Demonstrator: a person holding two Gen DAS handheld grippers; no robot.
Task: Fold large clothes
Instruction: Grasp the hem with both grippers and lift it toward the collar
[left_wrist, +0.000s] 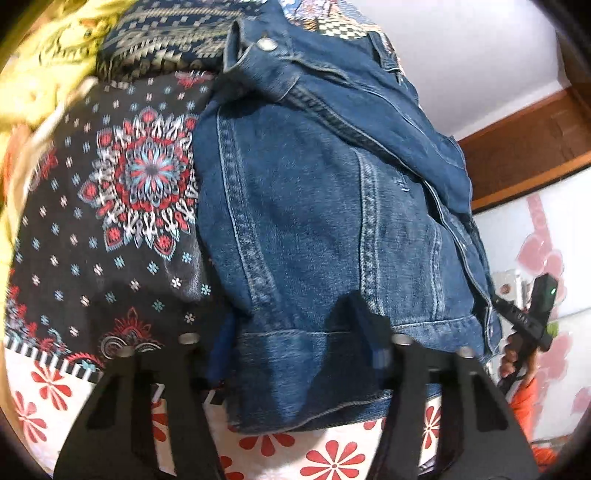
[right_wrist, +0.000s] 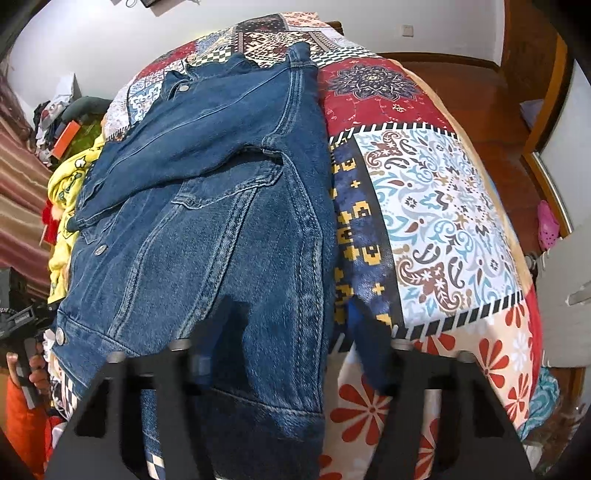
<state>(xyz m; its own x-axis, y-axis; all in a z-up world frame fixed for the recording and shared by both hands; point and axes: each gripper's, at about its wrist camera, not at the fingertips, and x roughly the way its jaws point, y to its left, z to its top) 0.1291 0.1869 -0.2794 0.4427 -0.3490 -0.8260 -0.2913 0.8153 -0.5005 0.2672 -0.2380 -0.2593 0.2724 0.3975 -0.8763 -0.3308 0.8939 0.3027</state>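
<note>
I have each hand-held gripper, left (left_wrist: 295, 354) and right (right_wrist: 291, 354), clenched on the hem of the blue denim jacket (left_wrist: 314, 206) near the bed's (right_wrist: 436, 206) edge, ready to fold.

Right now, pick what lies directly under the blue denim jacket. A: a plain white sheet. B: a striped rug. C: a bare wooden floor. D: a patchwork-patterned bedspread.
D: the blue denim jacket lies spread on a patchwork-patterned bedspread, whose floral and paisley panels show around its edges in both wrist views.
</note>
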